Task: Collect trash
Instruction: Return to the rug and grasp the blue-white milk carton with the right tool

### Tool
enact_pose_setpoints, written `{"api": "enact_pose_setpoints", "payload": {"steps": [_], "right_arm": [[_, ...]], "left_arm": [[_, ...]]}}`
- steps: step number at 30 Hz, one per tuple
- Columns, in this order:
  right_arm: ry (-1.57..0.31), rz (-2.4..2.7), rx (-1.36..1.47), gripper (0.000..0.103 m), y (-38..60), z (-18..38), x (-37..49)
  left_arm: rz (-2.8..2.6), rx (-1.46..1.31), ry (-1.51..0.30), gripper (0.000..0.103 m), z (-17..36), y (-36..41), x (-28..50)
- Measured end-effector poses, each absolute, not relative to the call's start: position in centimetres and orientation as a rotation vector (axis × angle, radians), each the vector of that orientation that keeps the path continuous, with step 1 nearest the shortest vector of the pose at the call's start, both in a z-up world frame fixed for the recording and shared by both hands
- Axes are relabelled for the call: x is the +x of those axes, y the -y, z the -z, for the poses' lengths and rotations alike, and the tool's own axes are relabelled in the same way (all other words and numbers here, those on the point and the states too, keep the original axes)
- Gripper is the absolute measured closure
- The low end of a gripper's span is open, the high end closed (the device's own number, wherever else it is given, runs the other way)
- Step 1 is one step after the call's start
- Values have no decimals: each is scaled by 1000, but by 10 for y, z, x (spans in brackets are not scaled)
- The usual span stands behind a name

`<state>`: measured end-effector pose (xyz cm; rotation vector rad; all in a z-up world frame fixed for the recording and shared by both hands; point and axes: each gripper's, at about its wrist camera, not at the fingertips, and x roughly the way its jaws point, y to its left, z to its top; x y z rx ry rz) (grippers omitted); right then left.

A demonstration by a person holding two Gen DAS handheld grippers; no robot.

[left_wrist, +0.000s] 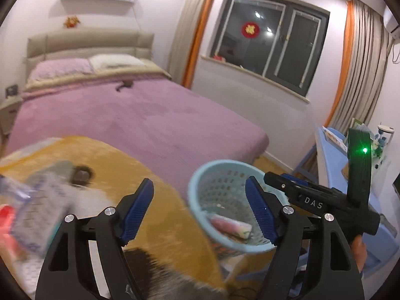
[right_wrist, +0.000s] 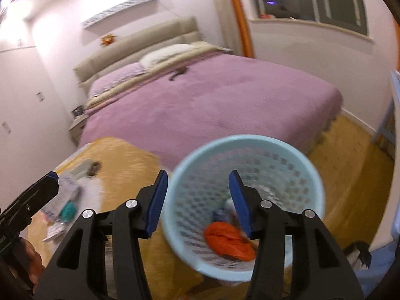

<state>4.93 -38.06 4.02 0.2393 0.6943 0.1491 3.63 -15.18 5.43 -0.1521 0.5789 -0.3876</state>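
Right gripper (right_wrist: 197, 200) open, blue-padded fingers (right_wrist: 157, 200) straddling near rim of round pale-blue perforated plastic basket (right_wrist: 307, 175). Crumpled orange wrapper (right_wrist: 225, 240) inside basket. Blurred litter (right_wrist: 65, 205) scattered on mustard-yellow blanket (right_wrist: 125, 162) at left. Purple-covered bed (right_wrist: 212, 105) beyond. Left gripper (right_wrist: 32, 195) at left edge.

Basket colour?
Light blue basket with lattice walls; clearest in the right wrist view.

White letters "DAS" on black body of right gripper (left_wrist: 276, 178), lower right of left wrist view. Red round ornament with yellow figure on window (left_wrist: 270, 40), upper centre: unreadable. Printing on wrappers, lower left, blurred, illegible.
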Motion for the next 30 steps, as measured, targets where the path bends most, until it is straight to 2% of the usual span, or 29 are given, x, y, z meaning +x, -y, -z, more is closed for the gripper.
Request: {"api": "enact_pose_setpoints", "payload": {"steps": [8,14,20,24,30], "right_arm": [[-656,-351,173,54,261,-51,36],[-687,-470,94,53,177,-49,43],[-783,-530,107,45,128,-27,64],[-848,-549,159,31,112,-14,84],[-945,-582,244,24,92,3,109]], "left_arm": [[224,-290,-521,27,-59,41,-24],[25,-362,-554,27,-33,-41,-40],[-87,-395,-592,29,-1,-88,-36],[-84,-401,-611,29,18,-100,-26],[-56,-391,-623,39,27,-98,-17]]}}
